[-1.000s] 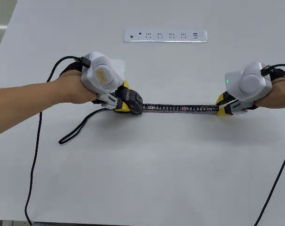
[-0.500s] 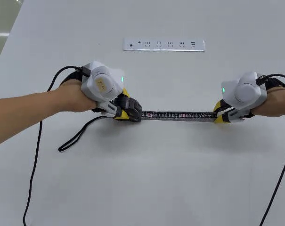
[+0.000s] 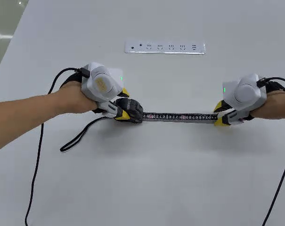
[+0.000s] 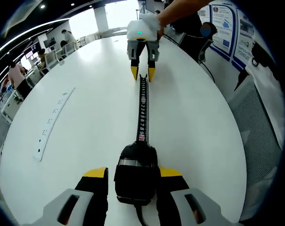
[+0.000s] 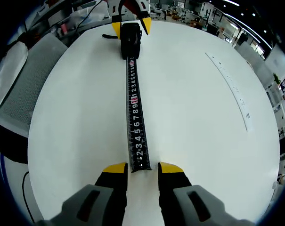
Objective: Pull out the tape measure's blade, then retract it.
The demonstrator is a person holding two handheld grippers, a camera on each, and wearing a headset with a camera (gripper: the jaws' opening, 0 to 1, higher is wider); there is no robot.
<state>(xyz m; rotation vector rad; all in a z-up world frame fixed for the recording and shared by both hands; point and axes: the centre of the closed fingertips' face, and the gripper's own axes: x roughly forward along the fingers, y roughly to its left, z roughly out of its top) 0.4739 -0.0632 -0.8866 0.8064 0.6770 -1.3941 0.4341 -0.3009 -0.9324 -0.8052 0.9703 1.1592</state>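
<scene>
Little has moved since a second ago: measured against the power strip (image 3: 165, 47), both grippers and the drawn-out blade (image 3: 180, 117) sit where they were, and only the headset's framing has drifted. The left gripper (image 4: 133, 173) is clamped on the tape measure's case (image 4: 135, 172), pinning it to the white tabletop (image 3: 147, 174), probably so the case cannot slide while the blade is worked. The blade lies flat and straight across to the right gripper (image 5: 143, 168). That gripper's jaws stand apart on either side of the blade's tip, flanking it rather than pinching it, which suggests the pull is finished and retraction comes next.
</scene>
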